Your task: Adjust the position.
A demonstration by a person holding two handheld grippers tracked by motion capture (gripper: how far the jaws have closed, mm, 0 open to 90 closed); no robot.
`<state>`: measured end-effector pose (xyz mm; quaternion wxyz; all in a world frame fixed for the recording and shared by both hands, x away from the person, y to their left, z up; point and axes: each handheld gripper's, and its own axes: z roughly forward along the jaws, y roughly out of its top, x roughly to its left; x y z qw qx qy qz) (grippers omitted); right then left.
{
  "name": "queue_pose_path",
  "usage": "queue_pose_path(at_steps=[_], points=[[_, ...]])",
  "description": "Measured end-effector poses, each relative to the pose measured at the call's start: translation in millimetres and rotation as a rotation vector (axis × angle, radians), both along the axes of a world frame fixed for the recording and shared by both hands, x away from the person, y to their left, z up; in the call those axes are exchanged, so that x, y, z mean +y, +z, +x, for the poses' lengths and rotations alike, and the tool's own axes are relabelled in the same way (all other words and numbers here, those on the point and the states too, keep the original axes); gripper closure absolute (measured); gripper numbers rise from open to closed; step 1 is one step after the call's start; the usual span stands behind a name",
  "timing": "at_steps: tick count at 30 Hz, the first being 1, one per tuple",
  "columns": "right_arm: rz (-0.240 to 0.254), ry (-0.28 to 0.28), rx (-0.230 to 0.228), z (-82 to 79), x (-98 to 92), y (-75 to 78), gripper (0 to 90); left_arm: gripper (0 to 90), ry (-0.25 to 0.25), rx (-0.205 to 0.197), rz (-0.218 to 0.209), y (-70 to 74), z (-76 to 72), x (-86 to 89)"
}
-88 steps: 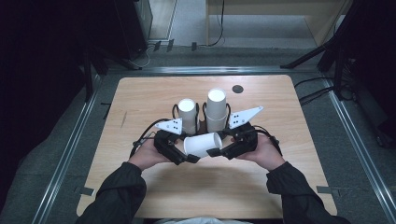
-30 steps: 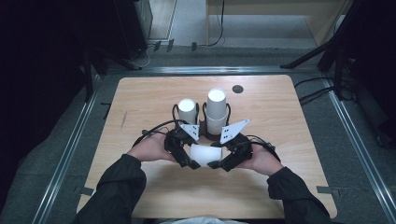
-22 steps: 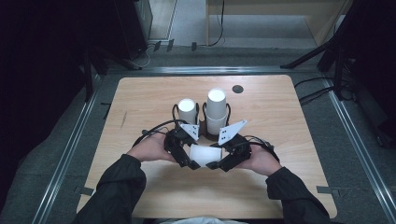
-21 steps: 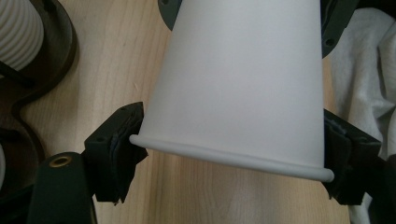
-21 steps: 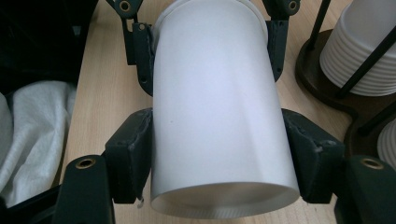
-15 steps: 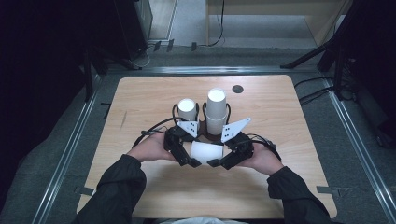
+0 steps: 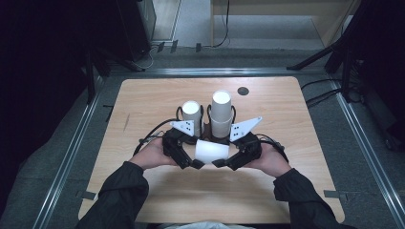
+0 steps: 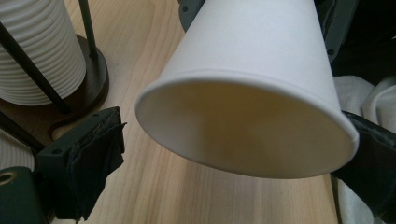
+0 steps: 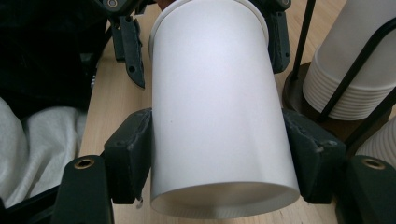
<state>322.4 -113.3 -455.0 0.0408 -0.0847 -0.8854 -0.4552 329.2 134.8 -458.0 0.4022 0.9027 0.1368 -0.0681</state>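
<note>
A white paper cup [image 7: 211,151] lies on its side between my two grippers, low over the table. My right gripper [image 7: 224,161] is shut on the cup's closed end; its jaws have just been closing and both pads [image 9: 133,161] press the cup [image 9: 219,107]. My left gripper [image 7: 193,160] stands around the rim end. Its jaws have just been opening, and the cup's open mouth [image 8: 252,93] sits between them with a gap beside the left pad [image 8: 88,163].
Two stacks of white cups stand in dark wire holders just behind the grippers, a shorter one [image 7: 191,112] and a taller one [image 7: 221,112]. A small black disc [image 7: 243,90] lies at the far edge of the wooden table [image 7: 286,191]. Metal rails and dark floor surround it.
Since the oldest frame both hands have drawn the cup a little toward the person and lower. Over the last second the hands stay in place.
</note>
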Motion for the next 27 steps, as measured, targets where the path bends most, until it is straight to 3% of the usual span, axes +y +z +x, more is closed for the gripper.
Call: queue_pose_path(at_steps=[1, 11, 16, 19, 22, 27], points=[[0.007, 0.001, 0.0, -0.6, -0.7, 2.0, 31.3, 2.0, 0.003, 0.008, -0.024, 1.0, -2.2, 1.6], [0.066, 0.031, 0.016, -0.4, -0.5, 5.5, 31.3, 3.0, 0.029, 0.016, -0.11, 2.5, -8.7, 6.0], [0.075, 0.031, 0.037, 0.7, 1.7, 4.7, 31.2, 6.9, 0.057, 0.034, -0.14, 1.2, -9.5, 7.0], [0.064, 0.026, 0.034, 1.1, 2.5, 3.3, 31.2, 14.9, 0.059, 0.046, -0.169, 1.4, -8.0, 10.3], [0.07, 0.026, 0.038, 1.4, 2.4, 3.0, 31.4, 16.5, 0.05, 0.048, -0.171, 1.7, -7.5, 11.5], [0.058, 0.027, 0.063, 2.5, 3.4, 1.4, 31.5, 18.6, 0.046, 0.106, -0.155, -0.3, -4.2, 12.2]])
